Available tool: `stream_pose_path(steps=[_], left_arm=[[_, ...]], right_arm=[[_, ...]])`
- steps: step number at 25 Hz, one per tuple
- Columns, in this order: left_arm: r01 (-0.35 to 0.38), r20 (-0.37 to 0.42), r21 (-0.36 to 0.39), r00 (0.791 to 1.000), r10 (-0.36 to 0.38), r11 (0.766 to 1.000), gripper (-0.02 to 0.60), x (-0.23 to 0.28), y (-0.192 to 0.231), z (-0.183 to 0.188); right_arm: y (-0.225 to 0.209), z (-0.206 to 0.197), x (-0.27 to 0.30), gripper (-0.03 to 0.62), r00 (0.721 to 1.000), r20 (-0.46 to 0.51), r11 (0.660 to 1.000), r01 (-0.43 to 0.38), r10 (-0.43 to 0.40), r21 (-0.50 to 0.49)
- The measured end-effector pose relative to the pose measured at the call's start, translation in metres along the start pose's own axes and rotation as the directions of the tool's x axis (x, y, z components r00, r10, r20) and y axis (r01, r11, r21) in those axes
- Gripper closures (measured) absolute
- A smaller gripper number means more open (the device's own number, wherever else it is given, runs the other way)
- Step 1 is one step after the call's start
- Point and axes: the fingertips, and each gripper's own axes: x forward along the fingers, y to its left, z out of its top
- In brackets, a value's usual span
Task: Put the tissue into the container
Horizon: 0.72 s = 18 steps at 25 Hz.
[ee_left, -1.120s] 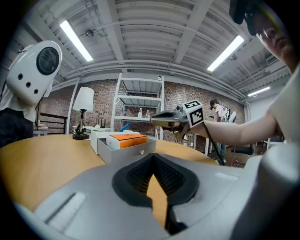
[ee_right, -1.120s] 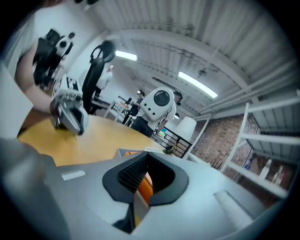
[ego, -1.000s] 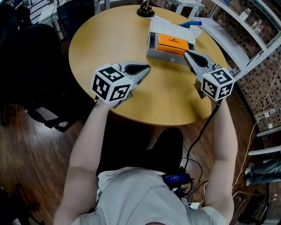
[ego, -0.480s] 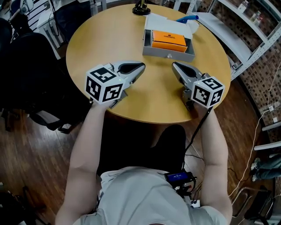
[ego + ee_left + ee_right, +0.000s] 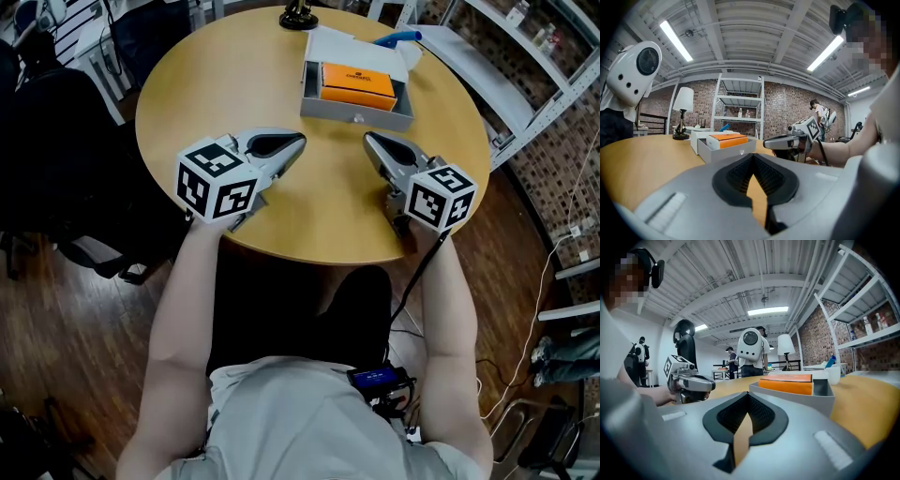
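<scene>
Sitting flat inside the grey container (image 5: pixel 354 115) is the orange tissue pack (image 5: pixel 356 82), over on the far half of the round wooden surface (image 5: pixel 225 75). Neither gripper is touching it. The left hand-held gripper (image 5: pixel 298 142) hovers over the near-left part of the surface with its jaws pressed together and nothing between them (its own view just shows bare wood through the little gap behind the tips). Same story for the right hand-held gripper (image 5: pixel 368 140): jaws closed tight, empty, tip aimed roughly at the container's near wall but clearly short of it. The two grippers sit side by side with a stretch of wood between them, and the container lies beyond that gap, a bit more to the right one's side. Right behind the container there's a white box (image 5: pixel 364 49) with something blue (image 5: pixel 397 38) poking out past it, and a lamp's dark base (image 5: pixel 295 19) stands at the far edge of the surface.
</scene>
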Motion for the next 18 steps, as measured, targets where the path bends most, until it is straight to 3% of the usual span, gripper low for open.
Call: stream_pose_path(steps=[18], left_arm=[[-0.001, 0.001, 0.0, 1.0, 0.001, 1.0, 0.581, 0.0007, 0.0002, -0.0001]], right_arm=[[-0.0008, -0.0007, 0.0, 0.594, 1.0, -0.001, 1.0, -0.001, 0.001, 0.0]])
